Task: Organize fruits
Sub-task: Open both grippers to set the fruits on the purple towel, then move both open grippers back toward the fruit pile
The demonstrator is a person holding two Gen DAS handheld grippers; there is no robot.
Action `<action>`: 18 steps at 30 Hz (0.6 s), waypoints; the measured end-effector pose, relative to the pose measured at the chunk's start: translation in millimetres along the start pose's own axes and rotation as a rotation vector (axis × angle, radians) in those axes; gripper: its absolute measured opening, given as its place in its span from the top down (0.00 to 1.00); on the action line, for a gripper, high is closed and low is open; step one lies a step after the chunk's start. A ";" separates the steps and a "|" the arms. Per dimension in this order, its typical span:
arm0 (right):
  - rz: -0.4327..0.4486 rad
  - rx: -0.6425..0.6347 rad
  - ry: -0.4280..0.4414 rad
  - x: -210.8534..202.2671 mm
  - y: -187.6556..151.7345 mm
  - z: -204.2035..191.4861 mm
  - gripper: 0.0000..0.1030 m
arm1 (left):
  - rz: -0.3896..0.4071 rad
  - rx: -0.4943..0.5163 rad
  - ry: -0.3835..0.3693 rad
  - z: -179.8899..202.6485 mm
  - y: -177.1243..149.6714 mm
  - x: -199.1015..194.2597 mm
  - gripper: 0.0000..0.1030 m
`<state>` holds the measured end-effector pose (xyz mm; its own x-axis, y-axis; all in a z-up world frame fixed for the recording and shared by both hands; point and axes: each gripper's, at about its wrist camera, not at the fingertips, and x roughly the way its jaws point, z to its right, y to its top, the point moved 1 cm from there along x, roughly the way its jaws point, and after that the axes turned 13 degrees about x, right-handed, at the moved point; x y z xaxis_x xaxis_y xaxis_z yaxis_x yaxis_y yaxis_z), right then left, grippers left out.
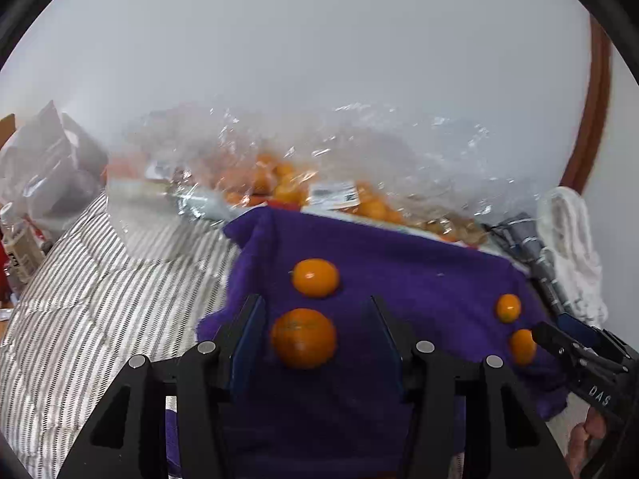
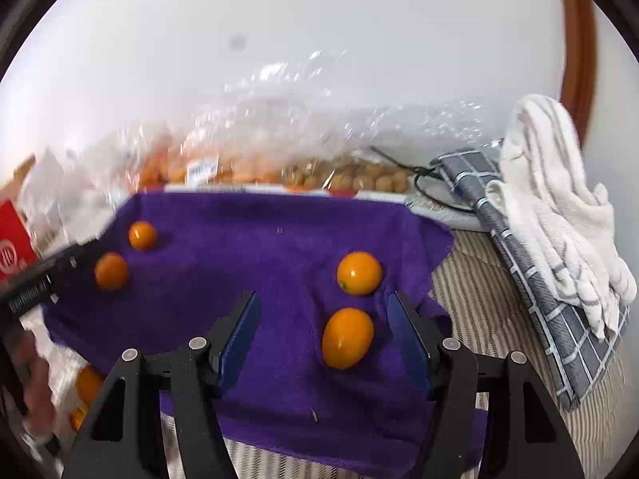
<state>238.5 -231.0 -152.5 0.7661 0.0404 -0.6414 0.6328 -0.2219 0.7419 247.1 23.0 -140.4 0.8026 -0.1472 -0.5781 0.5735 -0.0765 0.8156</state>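
1. Left gripper point(image 1: 315, 329) released, jaws apart around an orange point(image 1: 303, 338) without touching it.
2. Right gripper point(image 2: 323, 335) released too, an oval orange point(image 2: 347, 337) loose between its fingers.
3. Four oranges lie on the purple towel point(image 2: 239, 239): two left, two right.
4. The plastic fruit bag point(image 1: 319, 183) sits at the far edge.

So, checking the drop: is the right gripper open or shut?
Open: right gripper pads stand apart from the orange fruit on the purple towel.
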 end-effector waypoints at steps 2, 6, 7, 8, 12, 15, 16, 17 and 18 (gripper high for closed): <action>-0.008 0.029 0.022 -8.7 1.0 2.5 0.36 | 0.016 0.020 0.004 3.1 0.8 -4.3 0.51; -0.039 0.079 0.045 -23.9 -8.2 6.5 0.38 | 0.043 0.025 0.025 4.5 5.8 -10.3 0.51; -0.048 0.080 0.044 -26.1 -12.4 6.3 0.40 | 0.033 0.014 0.008 2.4 8.0 -11.3 0.51; -0.054 0.071 0.039 -28.5 -16.8 5.4 0.43 | 0.026 0.004 -0.013 0.6 9.8 -12.5 0.51; -0.069 0.059 0.037 -36.3 -38.1 -2.3 0.49 | 0.030 -0.009 -0.001 -4.7 10.0 -28.8 0.51; -0.120 0.068 0.088 -41.2 -50.0 -8.4 0.50 | -0.005 -0.004 0.016 -8.4 -1.4 -40.0 0.51; -0.133 0.073 0.110 -44.0 -54.3 -11.1 0.50 | -0.020 0.004 0.008 -9.7 -7.1 -43.7 0.51; -0.143 0.077 0.131 -47.0 -59.1 -14.2 0.50 | -0.033 0.012 0.012 -11.2 -13.7 -47.8 0.51; -0.151 0.070 0.150 -49.3 -63.5 -17.9 0.50 | -0.040 0.017 0.015 -12.4 -18.3 -50.3 0.51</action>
<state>162.6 -201.5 -164.5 0.6751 0.2218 -0.7036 0.7360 -0.2690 0.6213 198.2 44.0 -126.5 0.7814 -0.1286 -0.6106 0.6025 -0.0991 0.7919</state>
